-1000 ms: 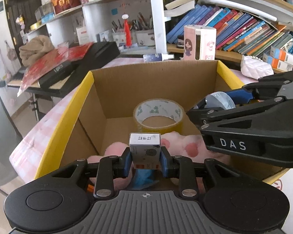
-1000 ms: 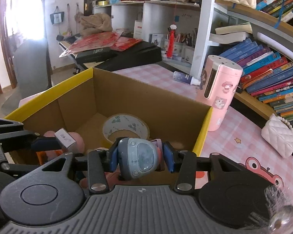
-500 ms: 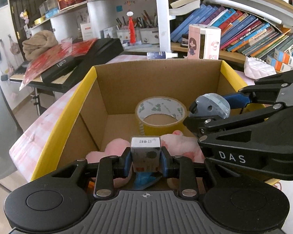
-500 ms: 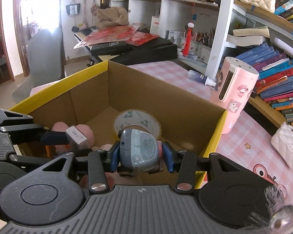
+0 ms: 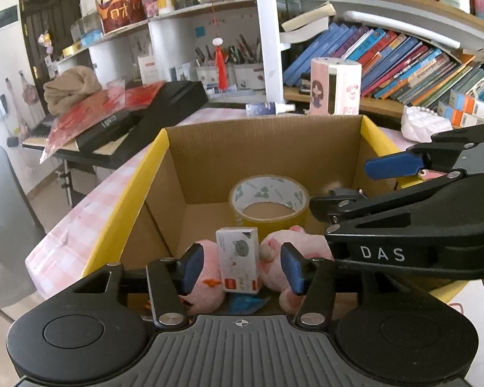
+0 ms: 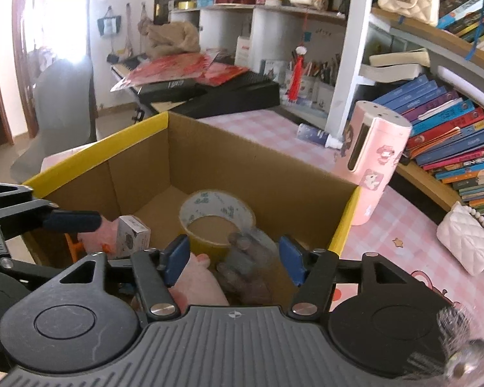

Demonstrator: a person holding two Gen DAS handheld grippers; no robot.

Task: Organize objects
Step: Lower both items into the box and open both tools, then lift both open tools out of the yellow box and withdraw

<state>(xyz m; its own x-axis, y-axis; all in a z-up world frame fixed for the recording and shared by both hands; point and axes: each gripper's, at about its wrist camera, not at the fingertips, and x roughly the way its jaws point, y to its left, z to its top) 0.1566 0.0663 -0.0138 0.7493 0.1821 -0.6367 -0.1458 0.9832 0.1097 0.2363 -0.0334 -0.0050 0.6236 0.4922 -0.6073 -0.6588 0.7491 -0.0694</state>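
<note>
An open cardboard box with yellow rims (image 5: 138, 190) (image 6: 96, 148) sits on the pink checked table. Inside lie a roll of tape (image 5: 267, 200) (image 6: 216, 216) and pink plush toys (image 5: 206, 287) (image 6: 200, 277). My left gripper (image 5: 241, 267) hovers over the box, its jaws opening. A small white carton (image 5: 238, 258) (image 6: 132, 235) stands tilted between the pads, free of both. My right gripper (image 6: 234, 259) (image 5: 342, 182) is beside it over the box, jaws also opening. A blurred grey-blue round toy (image 6: 248, 258) drops between its pads, untouched.
Behind the box stand a pink cartoon canister (image 5: 335, 87) (image 6: 374, 161) and a small spray bottle (image 5: 267, 108). A white quilted purse (image 6: 464, 242) lies at the right. Bookshelves (image 5: 403, 64) line the back; a black keyboard under red papers (image 5: 129, 119) and a grey chair (image 6: 64, 96) are left.
Both grippers have opened. The white carton has slipped lower and tilted between the left pads. The grey-blue toy has left the right pads and is falling into the box.
</note>
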